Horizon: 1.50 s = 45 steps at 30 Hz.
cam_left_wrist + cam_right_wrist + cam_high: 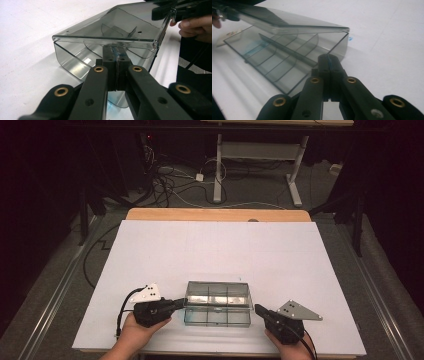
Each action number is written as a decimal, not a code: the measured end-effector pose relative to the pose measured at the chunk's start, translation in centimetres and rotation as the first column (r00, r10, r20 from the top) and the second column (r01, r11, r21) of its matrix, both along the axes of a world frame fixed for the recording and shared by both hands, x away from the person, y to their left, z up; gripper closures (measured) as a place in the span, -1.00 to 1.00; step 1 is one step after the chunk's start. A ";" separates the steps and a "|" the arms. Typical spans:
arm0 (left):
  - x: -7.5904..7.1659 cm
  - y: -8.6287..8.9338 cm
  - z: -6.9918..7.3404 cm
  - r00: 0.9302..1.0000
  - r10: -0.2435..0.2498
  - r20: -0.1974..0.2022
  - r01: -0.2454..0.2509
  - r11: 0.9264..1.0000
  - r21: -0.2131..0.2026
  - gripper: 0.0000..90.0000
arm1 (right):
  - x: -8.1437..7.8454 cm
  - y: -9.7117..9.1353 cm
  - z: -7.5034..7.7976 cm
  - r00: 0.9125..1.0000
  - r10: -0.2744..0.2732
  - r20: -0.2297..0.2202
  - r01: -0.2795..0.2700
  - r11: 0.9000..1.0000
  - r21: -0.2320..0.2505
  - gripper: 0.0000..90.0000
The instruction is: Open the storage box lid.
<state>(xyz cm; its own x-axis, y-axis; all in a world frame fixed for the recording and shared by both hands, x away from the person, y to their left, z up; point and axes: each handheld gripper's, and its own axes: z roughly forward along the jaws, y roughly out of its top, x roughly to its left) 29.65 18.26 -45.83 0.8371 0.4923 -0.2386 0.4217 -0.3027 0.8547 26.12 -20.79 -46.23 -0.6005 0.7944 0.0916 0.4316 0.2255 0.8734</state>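
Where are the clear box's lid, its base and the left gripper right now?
lid [218, 295], high view, its top panel
base [218, 317], high view, a front compartment
left gripper [181, 303], high view, its closed jaw tips

A clear, grey-tinted compartment box [217, 304] sits on a plain white tabletop [210, 250] edged in light wood, between two black claws with brass-coloured rivets.

Bright white table [150, 250], dark dim surroundings, soft shadows, glare on clear plastic box [218, 296], near parts blurred.
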 end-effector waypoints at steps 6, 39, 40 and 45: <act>0.1 -0.5 0.1 1.000 0.008 -0.001 -0.008 1.000 -0.013 0.94 | 1.3 -0.5 -0.2 0.999 -0.034 0.009 0.034 0.999 0.000 1.00; 3.4 -1.6 0.5 0.999 0.025 0.023 -0.024 1.000 -0.011 0.94 | 8.0 0.9 -1.3 0.995 -0.079 0.057 0.078 0.997 0.014 1.00; 3.5 -1.6 0.5 0.999 0.026 0.023 -0.026 1.000 -0.015 0.94 | 8.2 1.0 -1.2 0.995 -0.077 0.061 0.076 0.997 0.015 1.00; 4.2 -1.6 0.5 0.999 0.032 0.027 -0.032 0.999 -0.017 0.94 | 8.9 1.4 -1.0 0.995 -0.072 0.062 0.071 0.997 0.014 1.00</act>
